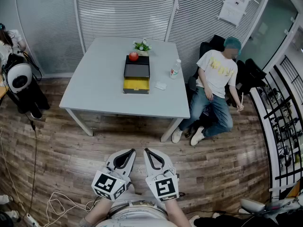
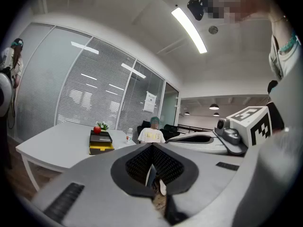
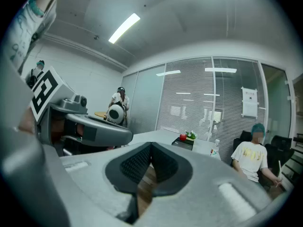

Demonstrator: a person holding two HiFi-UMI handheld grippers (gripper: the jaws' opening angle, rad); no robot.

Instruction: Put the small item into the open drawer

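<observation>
One small white flat item (image 1: 161, 85), most likely the piece to be stowed, lying untouched on the pale grey rectangular table (image 1: 94, 89), far ahead of both pairs of jaws. Just beside it, on the side of the grey left gripper (image 1: 131, 151), the open yellow drawer (image 1: 136, 84), pulled out from the bottom of a black box-like drawer unit (image 1: 137, 70). On top of that unit, farther from the jaws, a red apple (image 1: 133, 56), and behind it a small green potted plant (image 1: 142, 46). Past the white item, on the side of the grey right gripper (image 1: 147, 151), a clear plastic water bottle (image 1: 175, 69) standing upright. Beyond the table's right edge, a seated person in a white T-shirt (image 1: 217, 70). Off to the far left, another person (image 1: 12, 44) with a round white object (image 1: 20, 77).

Both grippers held side by side near the body, well short of the table, above the wood-plank floor (image 1: 71, 150). Both sets of jaws pressed together, tips meeting, nothing pinched between them in either gripper view.

Judged as the very start: no approach made, nothing picked up. Next move calling for a walk up to the table, one pair of jaws spread and lowered flat to the tabletop around the thin item. Thinness a likely difficulty, with sliding away easier than lifting. Short carry afterward, to the drawer right alongside.
</observation>
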